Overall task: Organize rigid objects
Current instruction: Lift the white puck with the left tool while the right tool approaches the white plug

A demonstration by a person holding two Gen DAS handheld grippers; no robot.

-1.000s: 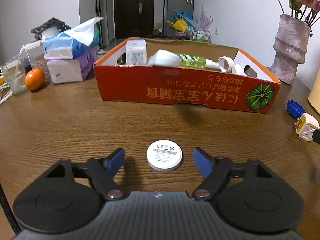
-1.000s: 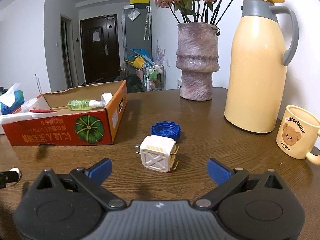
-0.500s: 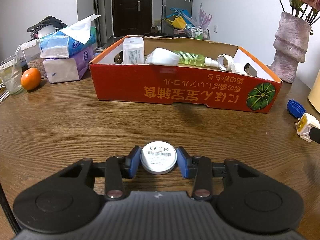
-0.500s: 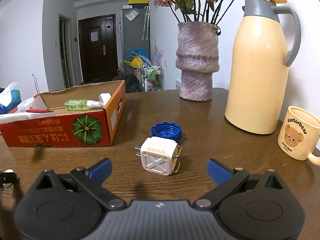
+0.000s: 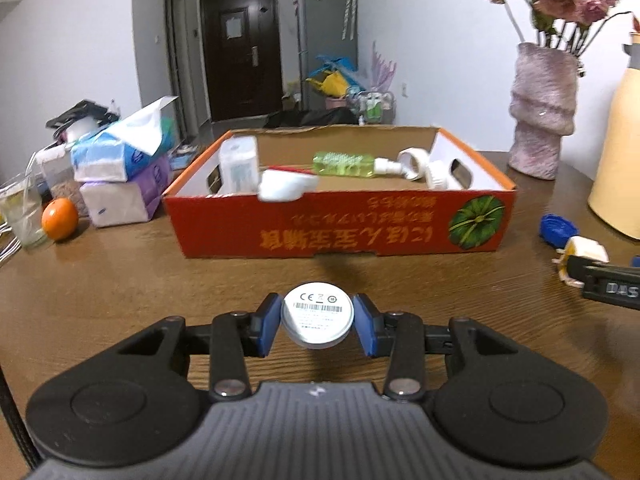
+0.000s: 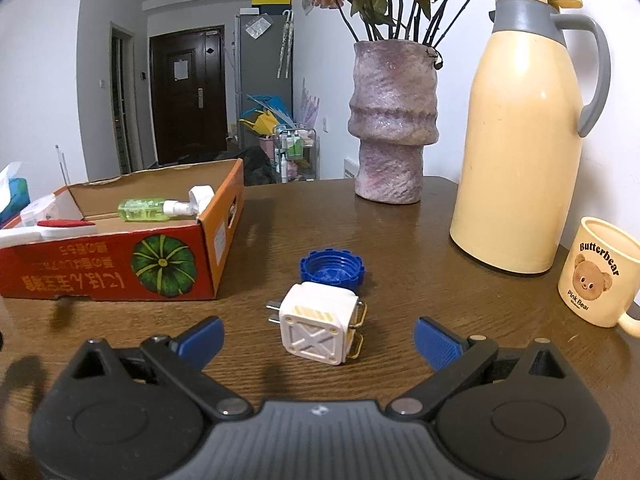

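My left gripper [image 5: 317,324] is shut on a white round puck [image 5: 317,315] with a barcode label, lifted a little off the wooden table [image 5: 120,288]. Ahead stands the red cardboard box [image 5: 340,224], holding a green spray bottle [image 5: 344,162], a white carton [image 5: 239,164] and white caps. My right gripper [image 6: 318,338] stands open, its blue pads either side of a white plug adapter [image 6: 318,330] on the table, not touching it. A blue bottle cap [image 6: 332,269] lies just beyond the adapter. In the left wrist view the right gripper's black finger [image 5: 604,286] shows by the adapter [image 5: 582,250].
Tissue packs [image 5: 120,160], an orange [image 5: 60,218] and a glass [image 5: 22,210] sit left of the box. At the right stand a purple vase [image 6: 394,120], a cream thermos jug [image 6: 520,128] and a bear mug [image 6: 596,272].
The left gripper closed on the white puck and lifted it off the table toward the box. The right gripper stayed open around the adapter.
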